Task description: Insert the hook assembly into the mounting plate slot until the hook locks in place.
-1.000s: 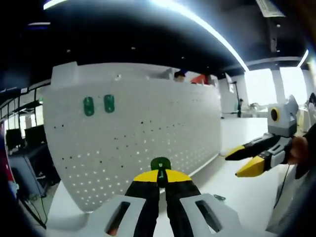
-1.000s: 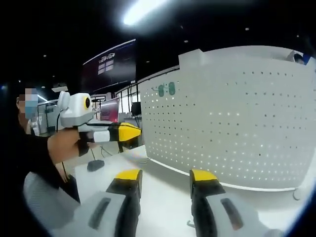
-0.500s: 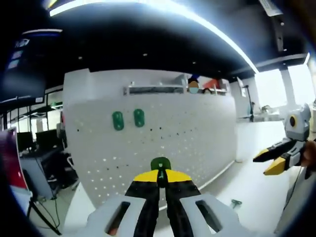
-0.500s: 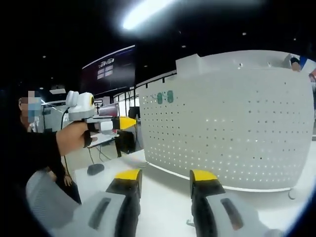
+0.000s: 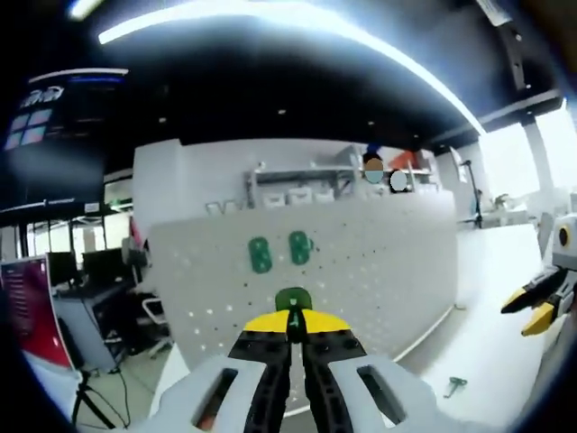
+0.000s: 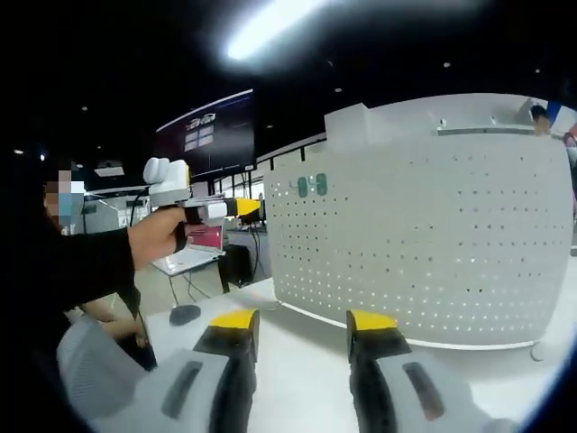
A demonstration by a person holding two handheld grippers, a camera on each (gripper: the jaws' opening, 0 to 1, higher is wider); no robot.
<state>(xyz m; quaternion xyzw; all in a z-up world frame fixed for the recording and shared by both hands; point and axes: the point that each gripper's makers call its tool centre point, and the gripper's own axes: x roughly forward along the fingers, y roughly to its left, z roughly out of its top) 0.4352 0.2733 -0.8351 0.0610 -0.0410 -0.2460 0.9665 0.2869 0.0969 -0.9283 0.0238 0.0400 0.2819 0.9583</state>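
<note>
My left gripper (image 5: 293, 317) is shut on a green hook (image 5: 293, 299) that pokes up between its yellow-tipped jaws. Ahead stands the white perforated mounting plate (image 5: 379, 271), upright on the table, with two green hooks (image 5: 279, 252) hung side by side near its top left. The held hook is apart from the plate. My right gripper (image 6: 304, 329) is open with nothing between its jaws, low over the table before the plate (image 6: 433, 244). The right gripper view has the left gripper (image 6: 236, 208) in a person's hand, level with the two hung hooks (image 6: 310, 186). The right gripper (image 5: 536, 307) enters the left gripper view at far right.
A small green part (image 5: 453, 386) lies on the white table (image 5: 487, 361) right of the plate. A dark mouse-like object (image 6: 185, 314) sits at the table's left end. Desks and monitors (image 5: 36, 298) stand beyond it. People stand behind the plate's top edge.
The left gripper has risen with the green hook and drawn level with the two hung hooks. The right gripper stays open and has barely moved.
</note>
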